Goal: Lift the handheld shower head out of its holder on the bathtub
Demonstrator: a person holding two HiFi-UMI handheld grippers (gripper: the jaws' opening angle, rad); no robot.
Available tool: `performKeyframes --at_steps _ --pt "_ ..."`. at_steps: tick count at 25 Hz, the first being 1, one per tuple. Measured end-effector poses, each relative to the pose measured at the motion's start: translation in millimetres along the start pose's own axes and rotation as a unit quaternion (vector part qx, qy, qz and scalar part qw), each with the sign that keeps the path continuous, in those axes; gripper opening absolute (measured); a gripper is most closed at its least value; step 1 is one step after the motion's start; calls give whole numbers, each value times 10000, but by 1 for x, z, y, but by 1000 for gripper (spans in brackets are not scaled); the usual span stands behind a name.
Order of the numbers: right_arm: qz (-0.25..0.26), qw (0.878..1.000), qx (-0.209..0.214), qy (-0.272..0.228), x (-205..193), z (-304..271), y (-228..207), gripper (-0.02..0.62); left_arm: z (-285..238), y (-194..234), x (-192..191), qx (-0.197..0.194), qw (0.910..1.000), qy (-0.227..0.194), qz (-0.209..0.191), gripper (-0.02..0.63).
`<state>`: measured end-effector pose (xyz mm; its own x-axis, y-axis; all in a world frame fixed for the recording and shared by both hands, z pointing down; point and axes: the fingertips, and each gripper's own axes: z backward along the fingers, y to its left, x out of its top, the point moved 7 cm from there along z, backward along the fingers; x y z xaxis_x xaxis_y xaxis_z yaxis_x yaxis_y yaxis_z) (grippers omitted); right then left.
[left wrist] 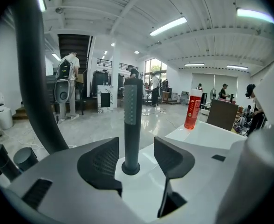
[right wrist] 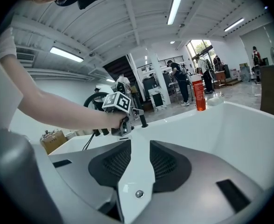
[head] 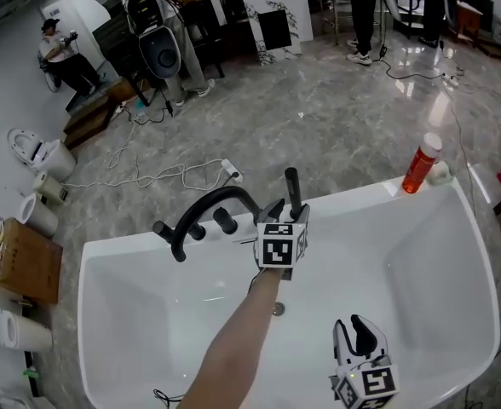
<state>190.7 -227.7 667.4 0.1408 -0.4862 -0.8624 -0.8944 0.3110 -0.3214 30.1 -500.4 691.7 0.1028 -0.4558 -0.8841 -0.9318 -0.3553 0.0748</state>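
Bathtub of glossy white acrylic across the lower half of the head view, on a grey marbled floor. On its far rim, a slim dark-grey stick-shaped handheld shower head, upright in a round black holder, not lifted. Just left of it in the head view, a black arched spout with stubby black knobs beside it.

Left hand-held gripper at the rim, jaws spread wide on either side of the shower head's stem near its base. Clear gaps on both sides between stem and ribbed black pads; no contact, no grip. Bare forearm reaching over the tub behind its marker cube.

Right hand-held gripper lower and nearer in the head view, over the tub's basin, well apart from the shower head. Jaws parted by a narrow gap, with nothing between them, only the white tub wall beyond.

At the tub's far right corner, a red cylindrical bottle with white cap, standing upright. On the floor to the left, a brown cardboard box, white paper rolls and loose white cables. Farther back, a black loudspeaker and people standing.
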Motion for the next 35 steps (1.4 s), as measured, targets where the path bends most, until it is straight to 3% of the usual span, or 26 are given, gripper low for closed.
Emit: performKeyframes --at_steps 10,16,21,28,35 --pt "-105 9998 -107 122 -13 -7 -19 114 -31 -4 3 2 10000 88 -19 232" --pt "-106 9998 -119 145 -14 -2 -16 112 -31 2 6 383 9992 117 -67 141" --pt "-58 9998 -108 161 -11 -3 -19 112 -29 -1 7 405 9990 131 -95 133" --pt "-40 9999 -98 128 -5 -4 -10 110 -11 -8 1 326 9965 -151 -761 132" --pt "59 9998 8 163 13 -5 13 110 24 -16 19 162 9927 -407 -1120 132"
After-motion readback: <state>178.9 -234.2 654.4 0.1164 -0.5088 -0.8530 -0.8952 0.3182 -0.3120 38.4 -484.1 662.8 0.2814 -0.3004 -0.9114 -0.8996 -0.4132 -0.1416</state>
